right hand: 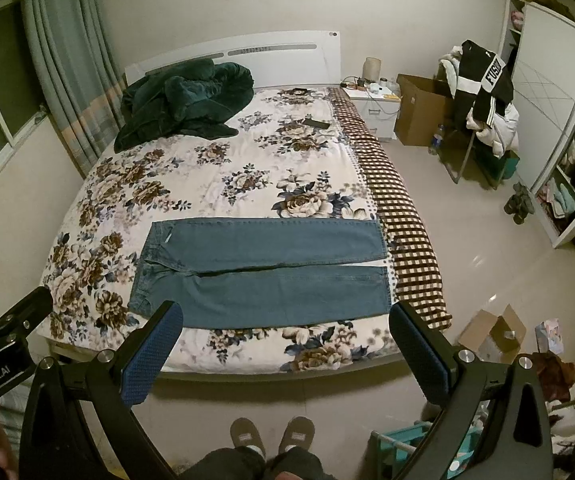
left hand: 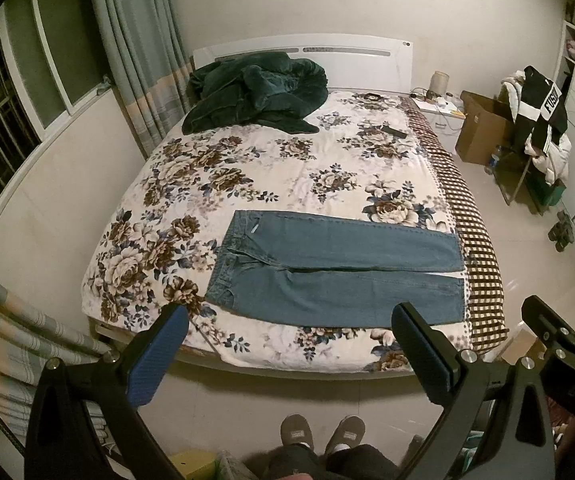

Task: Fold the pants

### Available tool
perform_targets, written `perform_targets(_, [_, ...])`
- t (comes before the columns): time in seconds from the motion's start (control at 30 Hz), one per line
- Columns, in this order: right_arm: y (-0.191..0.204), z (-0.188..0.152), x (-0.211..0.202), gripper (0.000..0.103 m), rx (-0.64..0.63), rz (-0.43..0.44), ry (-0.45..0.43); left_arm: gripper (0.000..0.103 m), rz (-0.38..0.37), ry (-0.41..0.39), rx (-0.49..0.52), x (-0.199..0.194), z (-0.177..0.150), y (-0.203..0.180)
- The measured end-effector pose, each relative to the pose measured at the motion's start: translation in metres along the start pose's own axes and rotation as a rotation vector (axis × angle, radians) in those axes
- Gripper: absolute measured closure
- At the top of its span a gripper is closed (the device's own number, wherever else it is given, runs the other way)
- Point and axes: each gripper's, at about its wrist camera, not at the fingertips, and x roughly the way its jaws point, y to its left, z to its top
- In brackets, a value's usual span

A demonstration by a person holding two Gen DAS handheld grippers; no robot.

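2 grippers, both held above the floor at the near end of the bed, neither touching anything. Left gripper (left hand: pixel 287 316): jaws spread wide, blue pads (left hand: pixel 155 356) facing inward, nothing between them. Right gripper (right hand: pixel 285 314): jaws likewise spread wide, empty; its black body also shows at the right edge of the left wrist view.

Below both, 2 grey slippers (right hand: pixel 271 436) on the pale tiled floor.

Jeans (left hand: pixel 335 272), blue denim, lie flat and unfolded across the near part of the bed (left hand: pixel 287 364), on the floral bedspread (left hand: pixel 247 176). Waistband to the left, both legs running right, side by side with a narrow gap between them. Hems end just beside the brown checked blanket (left hand: pixel 471 232) that runs along the right edge of the bed.

Far left of the bed: crumpled dark green blanket (left hand: pixel 255 92) against the white headboard (left hand: pixel 307 52). Small dark flat object (left hand: pixel 393 131) on the bedspread, far right; cannot tell what it is.

Right of the bed: nightstand (right hand: pixel 375 108), cardboard box (right hand: pixel 419 112), chair heaped with clothes (right hand: pixel 483 100). Curtains (left hand: pixel 139 48) at far left.
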Motion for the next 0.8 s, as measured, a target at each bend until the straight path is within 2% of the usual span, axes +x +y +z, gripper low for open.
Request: perform_targets(0.8, [-0.0058,-0.0042,-0.0016,0.0,-0.001,0.002,0.002,0.0,0.002,-0.004,0.004,0.0003,-0.0018,-0.0007])
